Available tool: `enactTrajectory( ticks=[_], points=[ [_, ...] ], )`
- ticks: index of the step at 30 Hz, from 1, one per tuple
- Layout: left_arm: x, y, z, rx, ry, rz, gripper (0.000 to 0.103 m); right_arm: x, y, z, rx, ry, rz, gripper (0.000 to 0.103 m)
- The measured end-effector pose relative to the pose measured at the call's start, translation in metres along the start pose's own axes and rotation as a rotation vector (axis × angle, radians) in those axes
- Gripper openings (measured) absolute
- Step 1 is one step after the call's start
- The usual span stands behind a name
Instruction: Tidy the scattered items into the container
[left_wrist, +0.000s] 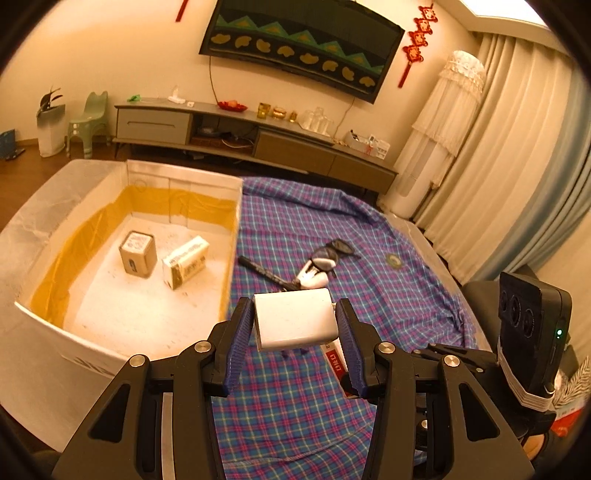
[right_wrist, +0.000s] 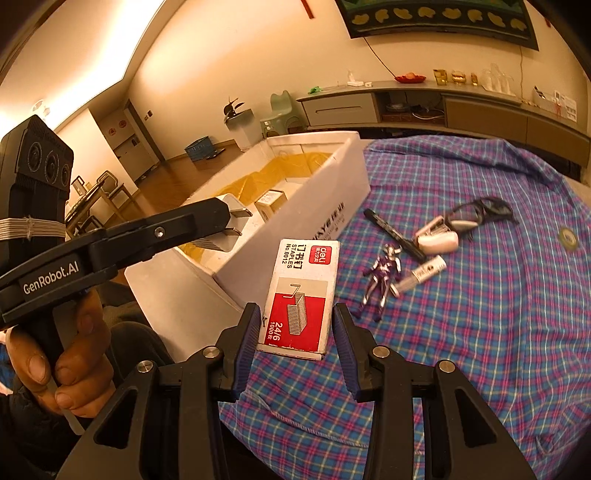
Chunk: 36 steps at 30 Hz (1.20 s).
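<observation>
**Box holds two cartons; both tools loaded**

Box sits on the left of the plaid cloth that covers my surface, white-walled with a yellow band inside. Two small cartons lie on its floor, just beside each other.

My left tool is clamped on a white plug adapter, lifted above the cloth just right of the box's near corner. From the right wrist I see its prongs pointing out over the box wall.

My right tool holds a red-and-white staple box by its near end, the far end reaching toward the box's side wall.

Left on the cloth, to the right of the box: a black pen, a purple figurine, a white stapler-like thing, dark glasses and a small clear tube, close together. A tape roll lies farther right, apart from them.
</observation>
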<state>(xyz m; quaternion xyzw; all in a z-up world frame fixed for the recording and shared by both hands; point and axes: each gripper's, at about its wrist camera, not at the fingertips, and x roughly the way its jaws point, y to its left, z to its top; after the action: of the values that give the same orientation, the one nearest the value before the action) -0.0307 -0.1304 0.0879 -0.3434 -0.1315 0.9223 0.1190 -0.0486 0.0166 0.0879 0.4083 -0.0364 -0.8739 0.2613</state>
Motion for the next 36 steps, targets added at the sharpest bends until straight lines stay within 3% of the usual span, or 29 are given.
enactTrajectory(
  ticks=[13, 36],
  points=[
    [-0.012, 0.045, 0.028, -0.038, -0.032, 0.054, 0.048, 0.011, 0.031, 0.036, -0.084, -0.009, 0.003, 0.042],
    [-0.001, 0.137, 0.053, -0.128, 0.038, 0.149, 0.048, 0.057, 0.086, 0.103, -0.205, 0.018, 0.021, 0.042]
  ],
)
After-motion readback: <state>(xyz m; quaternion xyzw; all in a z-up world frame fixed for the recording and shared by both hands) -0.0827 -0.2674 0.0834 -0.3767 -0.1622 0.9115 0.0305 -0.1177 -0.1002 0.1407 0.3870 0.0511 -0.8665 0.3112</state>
